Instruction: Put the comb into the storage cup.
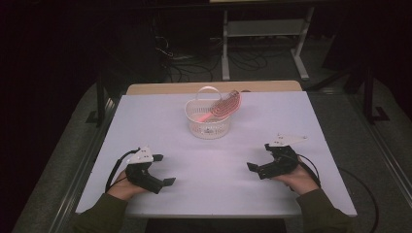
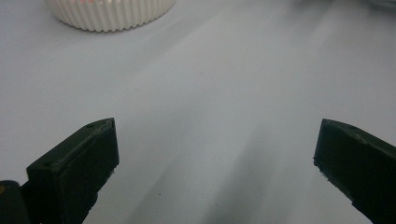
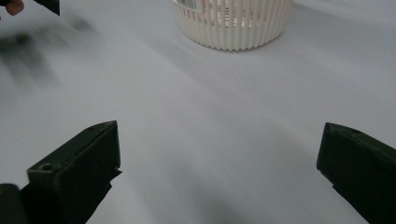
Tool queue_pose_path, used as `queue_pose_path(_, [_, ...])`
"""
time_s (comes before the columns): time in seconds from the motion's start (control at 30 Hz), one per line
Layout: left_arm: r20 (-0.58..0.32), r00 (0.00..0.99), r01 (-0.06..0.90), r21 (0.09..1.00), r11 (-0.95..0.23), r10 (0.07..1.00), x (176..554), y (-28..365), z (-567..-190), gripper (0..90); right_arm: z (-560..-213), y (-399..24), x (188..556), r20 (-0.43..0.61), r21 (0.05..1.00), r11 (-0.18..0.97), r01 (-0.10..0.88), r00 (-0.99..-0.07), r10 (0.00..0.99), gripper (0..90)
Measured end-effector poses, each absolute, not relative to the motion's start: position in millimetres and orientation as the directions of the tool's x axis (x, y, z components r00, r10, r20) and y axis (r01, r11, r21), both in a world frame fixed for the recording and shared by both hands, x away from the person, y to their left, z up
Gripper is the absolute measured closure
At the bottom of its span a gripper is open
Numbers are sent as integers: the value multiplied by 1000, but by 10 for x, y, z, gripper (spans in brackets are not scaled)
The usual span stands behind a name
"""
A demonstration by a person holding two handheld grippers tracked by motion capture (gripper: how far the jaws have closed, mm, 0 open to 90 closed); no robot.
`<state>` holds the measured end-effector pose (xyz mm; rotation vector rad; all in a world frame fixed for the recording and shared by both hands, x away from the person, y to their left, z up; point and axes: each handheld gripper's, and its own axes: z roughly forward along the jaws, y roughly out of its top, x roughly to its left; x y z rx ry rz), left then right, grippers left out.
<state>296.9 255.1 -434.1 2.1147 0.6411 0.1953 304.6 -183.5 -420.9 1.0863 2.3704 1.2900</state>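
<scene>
A white ribbed basket (image 1: pixel 208 122) stands at the middle of the white table, toward the far side, with a handle arching over it. A pink hairbrush (image 1: pixel 225 108) leans in it, its head sticking out over the right rim. My left gripper (image 1: pixel 162 170) rests near the front left of the table, open, nothing between its jaws (image 2: pixel 217 154). My right gripper (image 1: pixel 257 158) sits near the front right, open and empty too (image 3: pixel 219 158). The basket's base (image 2: pixel 109 14) appears at the top of the left gripper view, and its slatted wall (image 3: pixel 233 23) at the top of the right gripper view.
The white table top (image 1: pixel 214 160) lies on a wooden desk whose far edge (image 1: pixel 160 88) shows behind it. Beyond it, on the dark floor, are cables (image 1: pixel 194 60) and a white metal frame (image 1: pixel 265 34). The other gripper's tip (image 3: pixel 46 5) shows at the top left of the right gripper view.
</scene>
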Motion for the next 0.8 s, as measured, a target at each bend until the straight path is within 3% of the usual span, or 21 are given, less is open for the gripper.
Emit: queue_pose_path(0.8, [-97, 853, 366, 812, -455, 512, 2972, 2547, -4328, 1, -4387, -2039, 2770, 162, 793, 311, 524, -673, 722, 0])
